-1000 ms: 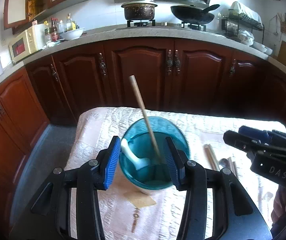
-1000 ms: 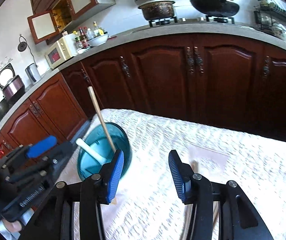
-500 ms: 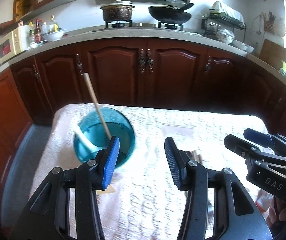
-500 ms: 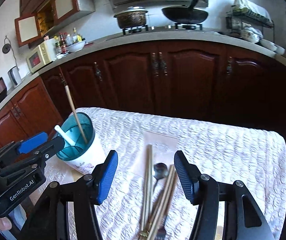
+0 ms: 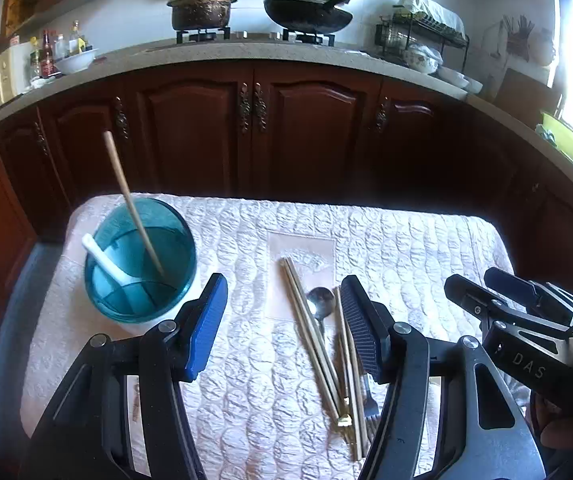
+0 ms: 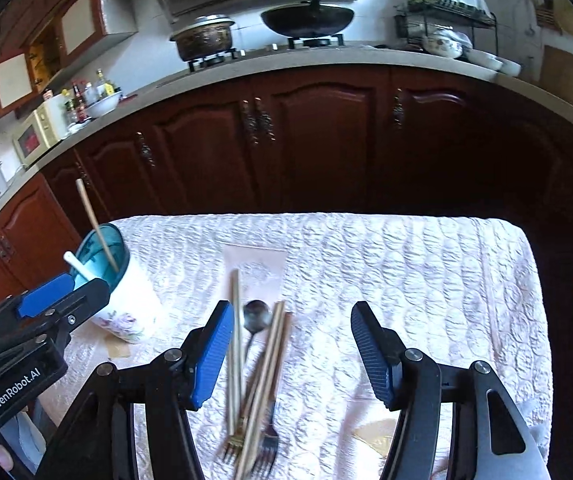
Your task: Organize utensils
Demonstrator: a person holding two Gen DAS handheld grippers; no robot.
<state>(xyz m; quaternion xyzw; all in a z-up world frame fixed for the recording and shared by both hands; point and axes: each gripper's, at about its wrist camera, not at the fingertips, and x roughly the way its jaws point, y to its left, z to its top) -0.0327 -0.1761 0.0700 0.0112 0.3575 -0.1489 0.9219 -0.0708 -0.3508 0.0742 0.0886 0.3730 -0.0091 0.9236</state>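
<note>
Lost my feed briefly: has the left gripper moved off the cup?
Yes. The left gripper has swung right, away from the cup, toward the chopsticks.

The quilted tabletop (image 6: 406, 272) lies bare to the right of the utensil pile (image 6: 258, 364). On the left, the blue cup (image 5: 140, 268) and its tall leaning chopstick (image 5: 128, 200) block passage.

left tool (image 5: 282, 330) opening (empty), right tool (image 6: 292, 346) parted
</note>
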